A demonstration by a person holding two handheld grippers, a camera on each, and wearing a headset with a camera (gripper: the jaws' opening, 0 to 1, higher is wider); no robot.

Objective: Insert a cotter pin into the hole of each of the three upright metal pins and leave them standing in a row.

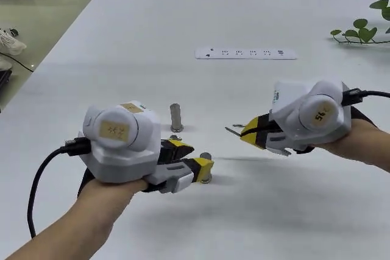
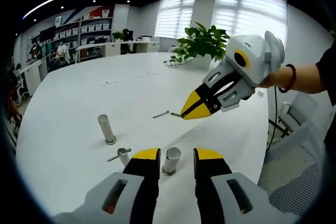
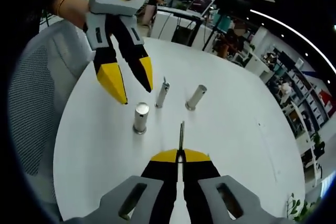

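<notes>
On the white table (image 1: 152, 41) | left gripper (image 2: 176, 155) jaws apart, near metal pin (image 2: 171, 160) upright between their tips | middle metal pin (image 2: 124, 156) at its 9 o'clock, fitted cotter (image 2: 112, 158) through it | far metal pin (image 2: 106, 128) at 10 o'clock, bare | right gripper (image 3: 180, 156) pinching a cotter pin (image 3: 181, 135), tip toward 12 o'clock

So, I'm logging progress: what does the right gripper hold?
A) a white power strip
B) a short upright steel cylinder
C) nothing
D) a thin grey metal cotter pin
D: the right gripper is shut on a thin grey metal cotter pin that sticks out past its yellow tips.
</notes>
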